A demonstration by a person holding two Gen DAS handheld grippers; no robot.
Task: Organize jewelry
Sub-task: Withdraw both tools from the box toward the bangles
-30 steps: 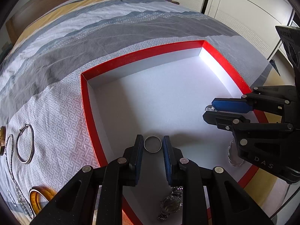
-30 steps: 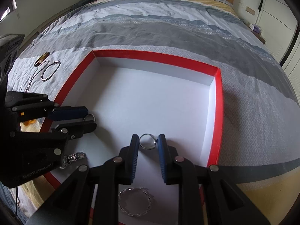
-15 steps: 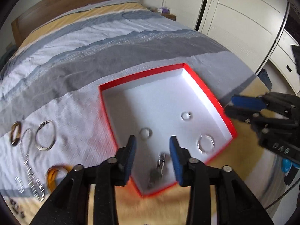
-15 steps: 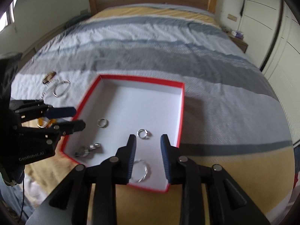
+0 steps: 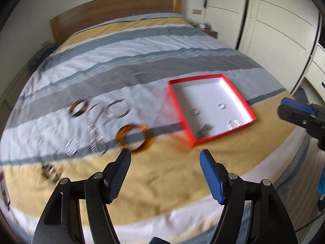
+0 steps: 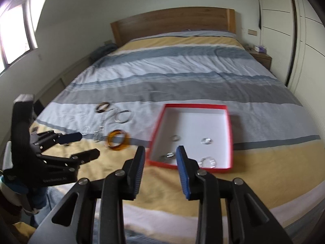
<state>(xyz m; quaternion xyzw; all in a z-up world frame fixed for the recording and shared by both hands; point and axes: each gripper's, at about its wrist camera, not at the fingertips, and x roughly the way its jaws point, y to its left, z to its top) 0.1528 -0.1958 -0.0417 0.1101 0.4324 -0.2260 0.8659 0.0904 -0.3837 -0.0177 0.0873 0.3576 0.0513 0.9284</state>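
Observation:
A red box with a white floor lies on the bed and holds two small rings, a clear bracelet and a watch. Left of the box an amber bangle, a silver hoop, a tortoiseshell bangle and a chain lie loose on the cover. My left gripper hangs high over the yellow stripe, its jaws opening with nothing between them. My right gripper hovers before the box's near edge, its jaws also opening and empty.
The bed's foot edge runs just below both grippers. A wooden headboard stands at the far end. White wardrobe doors and a nightstand line the right side. A window is at the left.
Both grippers rose and drew back from the box, leaving a ring each on its floor. Their jaws spread wider. The left view swung over the loose jewellery.

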